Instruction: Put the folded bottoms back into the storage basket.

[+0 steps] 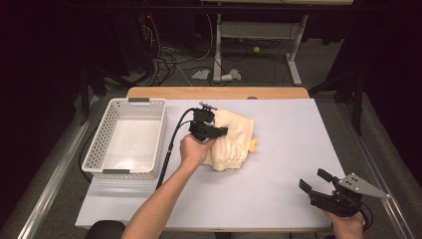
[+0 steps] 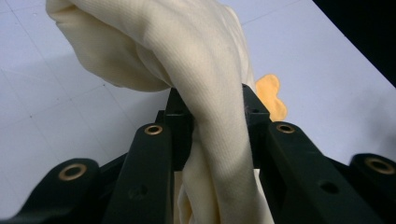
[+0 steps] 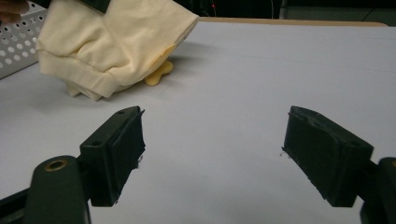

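Left gripper (image 2: 212,109) clamps the cream garment (image 2: 205,60) bunched between its jaws.

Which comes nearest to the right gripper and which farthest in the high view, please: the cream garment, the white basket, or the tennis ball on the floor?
From the right gripper, at the table's near right corner:
1. Cream garment, mid-table, pinched in the left gripper.
2. White basket, at the table's left edge.
3. Tennis ball, on the floor beyond the table.

A cream, finely ribbed knit cloth garment (image 1: 231,139) has an orange-yellow patch (image 1: 253,145) at its edge; beside it stands a white perforated plastic basket (image 1: 107,133).
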